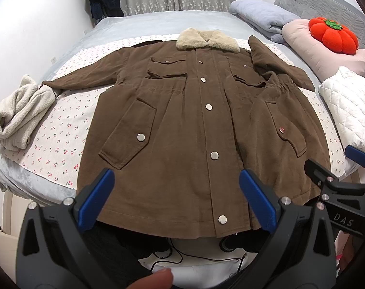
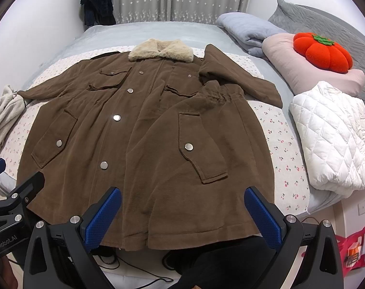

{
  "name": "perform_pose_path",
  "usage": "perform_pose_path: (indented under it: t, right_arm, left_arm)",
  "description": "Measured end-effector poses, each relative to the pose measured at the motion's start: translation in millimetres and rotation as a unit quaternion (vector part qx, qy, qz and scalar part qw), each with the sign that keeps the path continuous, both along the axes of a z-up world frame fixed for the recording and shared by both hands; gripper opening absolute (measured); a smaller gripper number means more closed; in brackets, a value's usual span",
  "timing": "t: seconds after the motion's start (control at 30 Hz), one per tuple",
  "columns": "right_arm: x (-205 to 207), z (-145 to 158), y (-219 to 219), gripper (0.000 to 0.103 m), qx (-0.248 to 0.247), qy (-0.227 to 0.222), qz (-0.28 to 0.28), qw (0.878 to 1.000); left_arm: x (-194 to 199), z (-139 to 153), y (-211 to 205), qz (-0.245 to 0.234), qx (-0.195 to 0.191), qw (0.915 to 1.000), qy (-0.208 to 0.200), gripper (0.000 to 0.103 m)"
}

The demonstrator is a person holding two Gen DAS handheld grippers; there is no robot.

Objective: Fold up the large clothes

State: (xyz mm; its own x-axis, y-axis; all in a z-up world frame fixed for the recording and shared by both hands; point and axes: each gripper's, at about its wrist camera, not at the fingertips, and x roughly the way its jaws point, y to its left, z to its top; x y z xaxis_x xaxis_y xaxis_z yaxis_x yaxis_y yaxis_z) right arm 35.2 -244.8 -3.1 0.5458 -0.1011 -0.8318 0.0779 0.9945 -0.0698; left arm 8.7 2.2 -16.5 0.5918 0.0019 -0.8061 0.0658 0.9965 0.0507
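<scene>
Thick brown corduroy coat with a cream fur collar (image 1: 194, 125) looks heavy, limp; with your left gripper (image 1: 176, 201) and right gripper (image 2: 182, 219) both gaping empty, pinch its hem corners.

The left gripper (image 1: 176, 198) is held low at the near edge of the scene, its blue-padded fingers (image 1: 95, 197) spread wide apart with nothing between them. A fingertip, probably the person's thumb (image 1: 162, 279), shows beneath it. The right gripper (image 2: 182, 215) sits just to its right, level with it, jaws likewise wide and holding nothing.
</scene>
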Motion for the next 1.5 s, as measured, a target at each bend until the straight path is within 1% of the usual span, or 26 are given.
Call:
perform_pose_path:
  t: [0.1, 0.2, 0.23, 0.33, 0.53, 0.7, 0.83, 0.9, 0.93, 0.97, 1.03, 1.07, 1.1, 1.23, 1.3, 1.4, 1.43, 1.5]
  right_arm:
    - [-1.1, 0.0, -3.9, 0.103, 0.001, 0.003, -0.001, 1.000]
    - [4.4, -6.0, 1.1, 0.103, 0.000, 0.008, 0.001, 1.000]
    - [4.9, -4.7, 0.7, 0.103, -0.001, -0.002, 0.001, 1.000]
    - [6.1, -5.2, -1.2, 0.103, -0.001, 0.000, -0.002, 1.000]
    - [13.2, -6.9, -8.6, 0.103, -0.002, 0.017, -0.007, 1.000]
    - [18.8, -7.0, -13.0, 0.103, 0.007, 0.003, -0.009, 1.000]
    - [25.1, -6.5, -18.8, 0.103, 0.026, -0.011, -0.011, 1.000]
    - [27.8, -6.6, -21.9, 0.103, 0.016, -0.008, -0.013, 1.000]
    - [29.0, -5.7, -25.7, 0.103, 0.019, -0.011, -0.014, 1.000]
    - [29.9, -5.4, -28.5, 0.103, 0.010, -0.010, -0.015, 1.000]
    - [33.1, -3.2, -37.8, 0.103, 0.020, -0.012, -0.014, 1.000]
    - [35.4, -3.4, -41.7, 0.103, 0.024, -0.003, -0.016, 1.000]
    - [37.6, -2.2, -47.9, 0.103, 0.029, -0.006, -0.019, 0.999]
    - [51.8, 1.9, -75.6, 0.103, 0.034, -0.010, -0.022, 0.999]
    - [61.7, 0.3, -87.6, 0.103, 0.033, 0.008, -0.018, 0.999]
    - [86.3, -4.0, -118.9, 0.103, 0.049, 0.028, -0.023, 0.998]
    - [96.7, -5.3, -131.5, 0.103, 0.053, 0.027, -0.030, 0.998]
    - [114.8, -4.1, -155.2, 0.103, 0.049, 0.003, -0.046, 0.998]
  left_arm:
    - [0.6, -1.3, 1.9, 0.000, 0.000, 1.0000, 0.002, 0.103]
    - [2.6, -3.0, 4.9, 0.000, 0.000, 1.0000, 0.003, 0.103]
    - [2.6, -3.5, 5.8, 0.001, 0.000, 1.0000, 0.003, 0.103]
    - [3.8, -3.6, 5.1, 0.001, 0.002, 1.0000, 0.003, 0.103]
    - [12.3, -7.2, 5.3, 0.006, 0.008, 0.9999, 0.007, 0.103]
    - [20.2, -9.2, 3.3, 0.009, 0.013, 0.9998, 0.009, 0.103]
    - [26.2, -11.3, 3.0, 0.009, 0.012, 0.9998, 0.011, 0.103]
    - [29.8, -12.2, 2.8, 0.006, 0.011, 0.9999, 0.009, 0.103]
    - [31.3, -12.8, 3.4, 0.005, 0.010, 0.9999, 0.004, 0.103]
    - [32.9, -13.4, 4.3, 0.006, 0.010, 0.9999, -0.002, 0.103]
    - [36.6, -15.5, 7.3, 0.005, 0.008, 0.9998, -0.017, 0.103]
    - [39.4, -16.5, 7.8, 0.001, 0.007, 0.9999, -0.015, 0.103]
    - [43.5, -18.1, 8.7, -0.007, 0.005, 0.9999, -0.010, 0.103]
    - [64.2, -20.4, 16.8, -0.037, -0.023, 0.9990, 0.015, 0.103]
    - [73.1, -18.3, 21.3, -0.038, -0.017, 0.9991, 0.011, 0.103]
    - [84.1, -15.6, 29.1, -0.032, -0.007, 0.9995, -0.001, 0.103]
    - [87.9, -15.6, 32.3, -0.028, -0.011, 0.9996, -0.002, 0.103]
    - [96.0, -17.4, 37.7, -0.024, -0.024, 0.9994, 0.000, 0.103]
